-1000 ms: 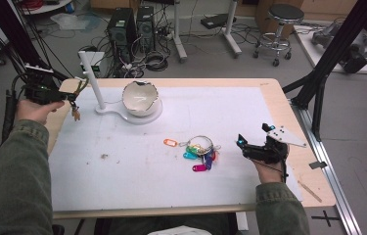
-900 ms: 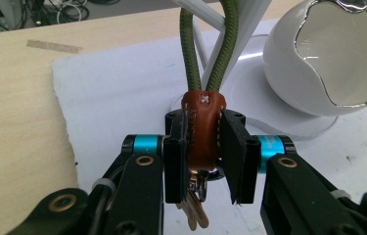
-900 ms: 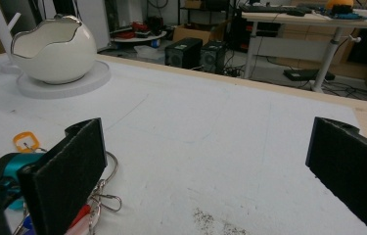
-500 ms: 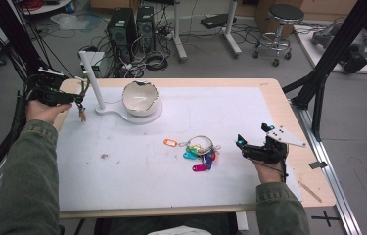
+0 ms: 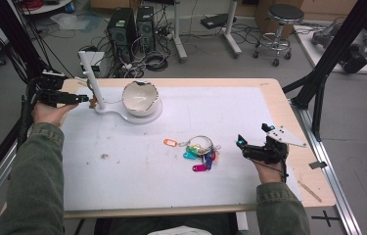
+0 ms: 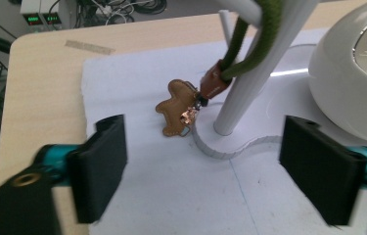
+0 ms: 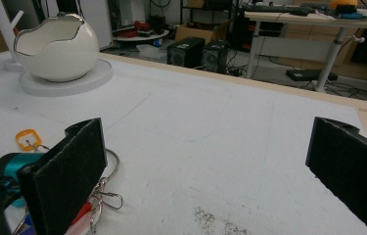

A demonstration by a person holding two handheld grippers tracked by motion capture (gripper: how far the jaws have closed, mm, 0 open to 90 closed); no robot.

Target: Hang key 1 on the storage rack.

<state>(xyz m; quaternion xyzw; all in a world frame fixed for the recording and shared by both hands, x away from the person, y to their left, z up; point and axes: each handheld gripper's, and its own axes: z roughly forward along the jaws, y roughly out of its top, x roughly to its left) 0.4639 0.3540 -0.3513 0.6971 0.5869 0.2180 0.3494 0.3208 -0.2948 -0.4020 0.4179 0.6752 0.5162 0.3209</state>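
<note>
At upper left of the high view, the left tool [image 5: 84,99] has just spread its jaws, nothing between them; the brown keychain [image 6: 178,106] hangs from the white stand [image 5: 94,84]. A straight, slow retreat should avoid snagging its green cord [image 6: 254,41].

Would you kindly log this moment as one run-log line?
left gripper: jaws just opened, nothing between | brown keychain: hangs by green cord on white stand | right gripper: open beside key ring

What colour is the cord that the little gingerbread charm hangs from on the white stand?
Olive green cord, clearest in the left gripper view.
</note>
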